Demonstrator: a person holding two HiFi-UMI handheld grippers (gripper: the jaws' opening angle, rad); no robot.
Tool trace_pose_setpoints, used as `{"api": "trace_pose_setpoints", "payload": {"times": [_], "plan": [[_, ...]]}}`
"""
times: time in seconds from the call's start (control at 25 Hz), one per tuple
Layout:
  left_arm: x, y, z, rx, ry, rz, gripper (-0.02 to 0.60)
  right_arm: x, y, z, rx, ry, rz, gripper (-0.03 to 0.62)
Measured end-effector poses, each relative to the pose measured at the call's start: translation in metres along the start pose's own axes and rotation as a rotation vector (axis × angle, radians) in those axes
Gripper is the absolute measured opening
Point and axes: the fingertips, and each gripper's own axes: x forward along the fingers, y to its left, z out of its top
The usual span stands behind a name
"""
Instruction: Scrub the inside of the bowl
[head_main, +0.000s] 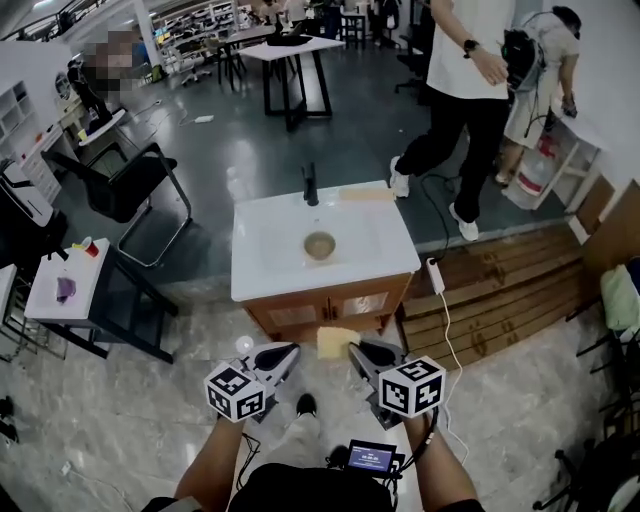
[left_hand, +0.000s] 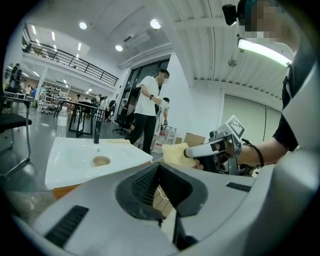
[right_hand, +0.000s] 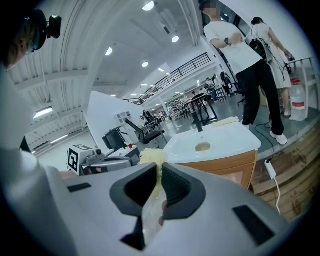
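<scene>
A small brownish bowl (head_main: 320, 245) sits in the basin of a white sink (head_main: 260, 275) on a wooden cabinet, ahead of both grippers. It also shows in the left gripper view as the bowl (left_hand: 101, 161) and in the right gripper view as the bowl (right_hand: 203, 147). My right gripper (head_main: 357, 351) is shut on a yellow sponge (head_main: 336, 342), held in the air in front of the cabinet; the sponge (right_hand: 151, 157) pokes out past the jaws. My left gripper (head_main: 288, 353) hangs beside it, shut with nothing in it, its jaws meeting in the left gripper view (left_hand: 159, 172).
A black faucet (head_main: 311, 185) stands at the sink's back edge, with a yellow pad (head_main: 366, 194) beside it. Two people (head_main: 465, 90) move behind the sink at right. A black chair (head_main: 125, 185) and a side table (head_main: 65, 290) stand left. Wooden planks (head_main: 505, 290) and a power strip (head_main: 436, 276) lie right.
</scene>
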Motion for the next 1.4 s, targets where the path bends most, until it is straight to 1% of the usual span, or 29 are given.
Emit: {"api": "trace_pose_setpoints", "payload": {"times": [0.2, 0.4, 0.6, 0.76, 0.88, 1.08, 1.4], "plan": [[0.03, 0.047, 0.016, -0.027, -0.013, -0.046, 0.003, 0.031, -0.033, 0.032, -0.001, 0.001, -0.049, 0.037], [0.061, 0.1, 0.034, -0.018, 0.011, -0.07, 0.002, 0.076, -0.06, 0.065, 0.007, 0.007, -0.08, 0.037], [0.078, 0.151, 0.05, -0.015, 0.019, -0.096, 0.002, 0.121, -0.073, 0.09, 0.007, 0.008, -0.106, 0.037], [0.085, 0.183, 0.056, -0.017, 0.024, -0.1, 0.002, 0.145, -0.081, 0.102, 0.009, 0.008, -0.123, 0.037], [0.088, 0.193, 0.058, -0.029, 0.024, -0.11, 0.002, 0.154, -0.084, 0.106, 0.009, 0.02, -0.131, 0.037], [0.098, 0.196, 0.06, -0.031, 0.027, -0.121, 0.003, 0.16, -0.094, 0.114, 0.007, 0.03, -0.133, 0.037], [0.118, 0.199, 0.078, -0.02, 0.006, -0.053, 0.003, 0.163, -0.116, 0.142, -0.031, 0.025, -0.076, 0.037]]}}
